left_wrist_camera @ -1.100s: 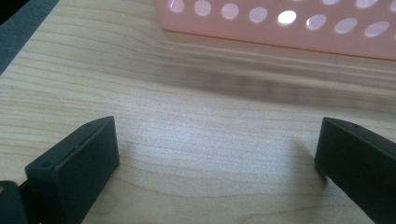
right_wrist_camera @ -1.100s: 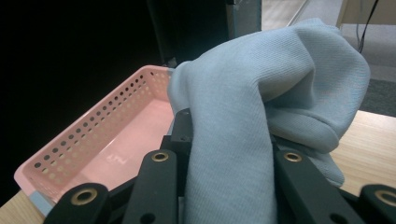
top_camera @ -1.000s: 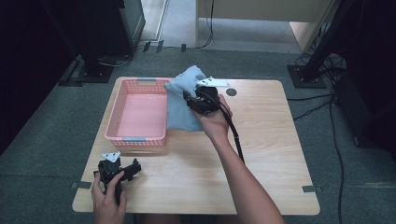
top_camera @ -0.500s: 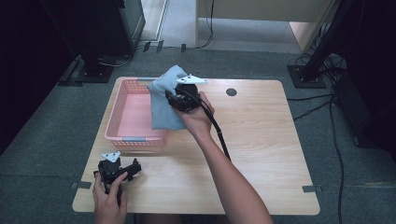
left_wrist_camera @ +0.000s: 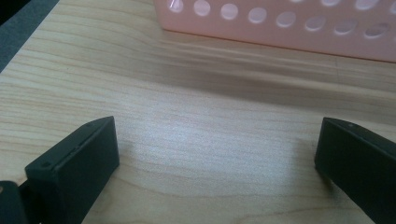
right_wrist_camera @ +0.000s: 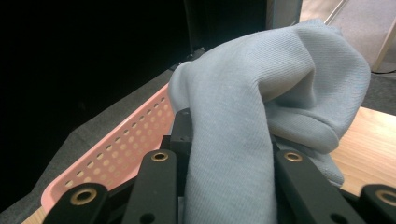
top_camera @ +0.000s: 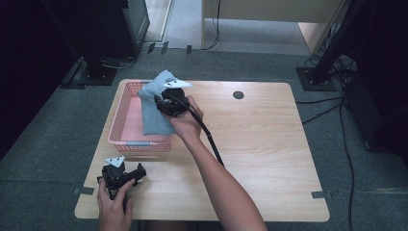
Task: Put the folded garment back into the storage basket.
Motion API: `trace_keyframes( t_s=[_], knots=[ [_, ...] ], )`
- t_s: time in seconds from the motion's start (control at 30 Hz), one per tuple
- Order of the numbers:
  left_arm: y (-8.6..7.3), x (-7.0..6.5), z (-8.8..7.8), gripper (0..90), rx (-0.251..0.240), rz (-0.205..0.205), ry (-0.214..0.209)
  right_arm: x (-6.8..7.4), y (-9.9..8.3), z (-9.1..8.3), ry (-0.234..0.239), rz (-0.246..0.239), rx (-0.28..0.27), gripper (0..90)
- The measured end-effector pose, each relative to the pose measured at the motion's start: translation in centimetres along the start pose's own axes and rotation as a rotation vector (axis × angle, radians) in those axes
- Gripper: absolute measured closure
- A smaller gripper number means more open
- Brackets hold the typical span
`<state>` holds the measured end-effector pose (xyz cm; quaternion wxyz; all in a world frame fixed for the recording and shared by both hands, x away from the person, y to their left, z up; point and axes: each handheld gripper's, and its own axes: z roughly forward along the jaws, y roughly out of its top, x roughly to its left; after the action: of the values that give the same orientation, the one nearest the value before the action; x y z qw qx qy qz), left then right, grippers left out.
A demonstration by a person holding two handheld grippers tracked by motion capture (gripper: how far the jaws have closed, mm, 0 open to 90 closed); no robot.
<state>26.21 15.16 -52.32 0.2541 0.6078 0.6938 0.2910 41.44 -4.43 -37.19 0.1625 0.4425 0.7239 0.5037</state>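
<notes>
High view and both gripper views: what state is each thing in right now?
Right hand-held gripper: shut on the blue cloth, held above the basket.
Blue cloth: lifted, bunched, hanging down into the pink basket.
Pink basket: upright at the table's left side.
Left hand-held gripper: open, holding nothing, low over the table near the basket.
</notes>
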Motion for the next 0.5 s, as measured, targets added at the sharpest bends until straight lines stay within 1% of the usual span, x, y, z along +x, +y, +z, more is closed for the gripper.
trace_keyframes(
  t_s=[0.1,0.23,0.33,0.47,0.5],
  knots=[
    [0.0,0.0,0.0,0.0,0.0,0.0,0.0,0.4,-0.2,0.8,0.005,-0.005,0.001,71.6],
    [0.0,0.0,0.0,0.0,-0.001,0.0,0.0,1.0,-0.5,2.1,0.009,0.007,-0.001,71.5],
    [0.0,0.0,0.0,0.0,-0.001,0.0,0.0,1.5,-1.0,3.2,0.014,0.009,0.011,71.4],
    [0.0,0.0,0.0,0.0,-0.002,-0.001,0.0,2.1,-1.7,4.4,0.013,0.0,0.028,71.2],
    [0.0,0.0,0.0,0.0,-0.002,-0.001,0.0,2.3,-1.8,4.7,0.013,0.005,0.028,71.2]
  ],
)
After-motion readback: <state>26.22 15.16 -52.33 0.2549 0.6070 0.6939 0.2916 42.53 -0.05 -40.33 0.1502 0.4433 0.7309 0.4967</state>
